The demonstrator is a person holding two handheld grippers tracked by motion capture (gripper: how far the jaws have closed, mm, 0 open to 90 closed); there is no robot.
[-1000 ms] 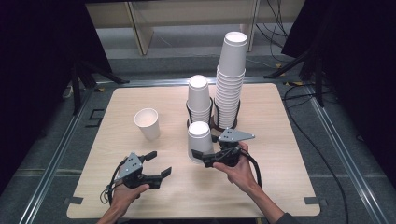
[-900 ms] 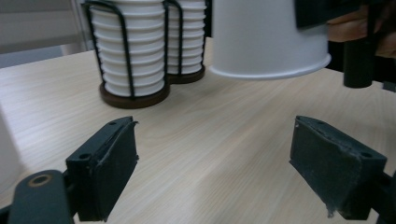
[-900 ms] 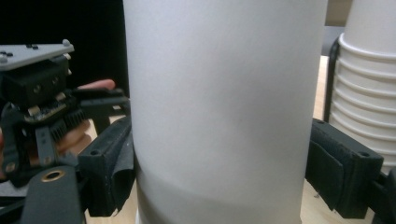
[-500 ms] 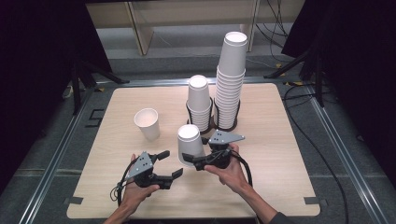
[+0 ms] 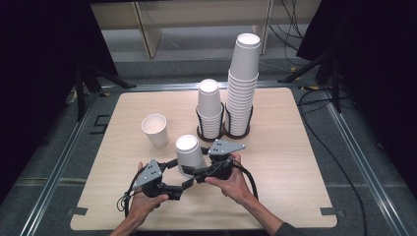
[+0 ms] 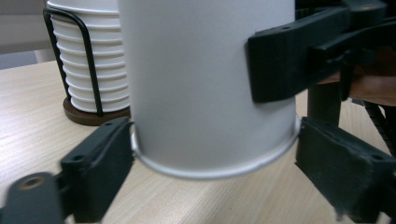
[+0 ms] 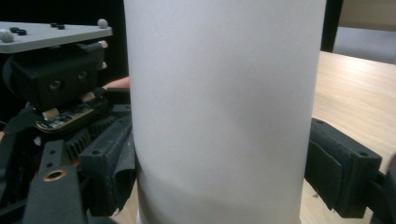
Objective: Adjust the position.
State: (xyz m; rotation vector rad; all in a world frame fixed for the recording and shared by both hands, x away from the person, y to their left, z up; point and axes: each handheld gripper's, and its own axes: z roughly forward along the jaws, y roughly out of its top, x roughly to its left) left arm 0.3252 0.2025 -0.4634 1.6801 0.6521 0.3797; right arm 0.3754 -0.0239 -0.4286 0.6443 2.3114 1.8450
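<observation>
Right gripper [image 5: 196,173] is clamped on the upside-down paper cup [image 5: 189,153] near the table's [image 5: 295,196] front edge, while the left gripper [image 5: 181,178], its jaws just opening, straddles the cup's rim at both sides, bare wood lying open out right, with the cup racks [image 5: 223,129] close behind.

White cup [image 5: 189,153], black tools [image 5: 183,183]

I am working in what looks like a lab recording bay: a bare wooden table [image 5: 295,162] on a metal frame, black curtains [image 5: 44,49] left and right, loose cables [image 5: 344,162] on grey floor.
</observation>
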